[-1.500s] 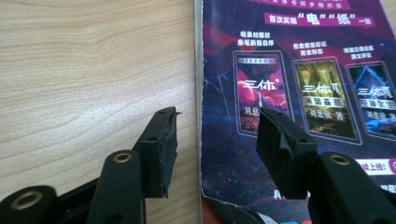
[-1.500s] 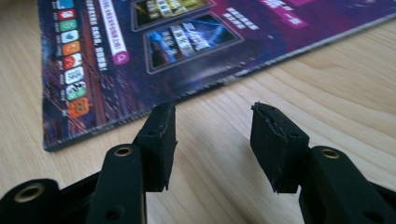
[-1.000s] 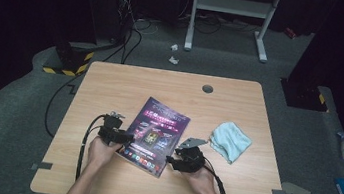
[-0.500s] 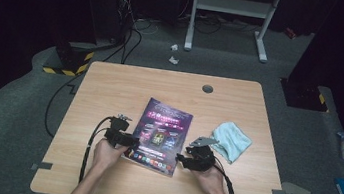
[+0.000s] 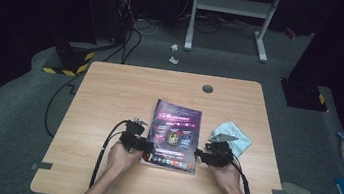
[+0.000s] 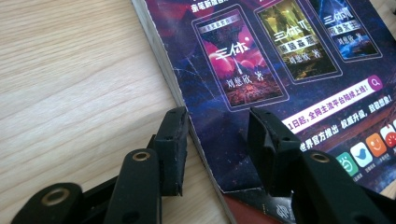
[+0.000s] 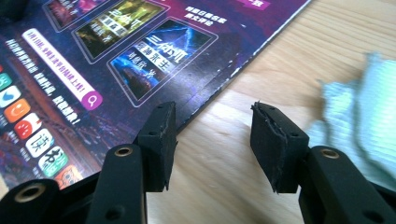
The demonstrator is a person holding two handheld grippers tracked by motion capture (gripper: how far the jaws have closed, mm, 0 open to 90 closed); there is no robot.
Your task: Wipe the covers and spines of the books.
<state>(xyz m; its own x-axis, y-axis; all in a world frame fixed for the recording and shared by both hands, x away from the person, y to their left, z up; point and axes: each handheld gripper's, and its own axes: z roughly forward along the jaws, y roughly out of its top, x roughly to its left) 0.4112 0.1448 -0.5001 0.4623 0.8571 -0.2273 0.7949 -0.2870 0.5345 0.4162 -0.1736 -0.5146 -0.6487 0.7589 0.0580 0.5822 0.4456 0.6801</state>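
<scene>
A purple magazine [image 5: 175, 135] with book covers printed on it lies flat in the middle of the wooden table [image 5: 110, 89]. My left gripper [image 5: 149, 147] is at its near left corner, open, its jaws astride the magazine's left edge [image 6: 187, 126]. My right gripper [image 5: 199, 154] is at the near right corner, open, one jaw over the cover [image 7: 116, 70] and one over bare wood. My left gripper [image 6: 218, 140] and my right gripper [image 7: 212, 135] hold nothing.
A crumpled pale blue cloth [image 5: 231, 137] lies just right of the magazine, close beside my right gripper, and shows as cloth [image 7: 359, 121] in the right gripper view. A round cable hole [image 5: 207, 88] sits near the table's far edge. A white frame [image 5: 231, 14] and cables stand on the floor beyond.
Both grippers have moved in toward the magazine's near corners; the right one slid left from beside the cloth. The magazine now lies straighter on the table.
</scene>
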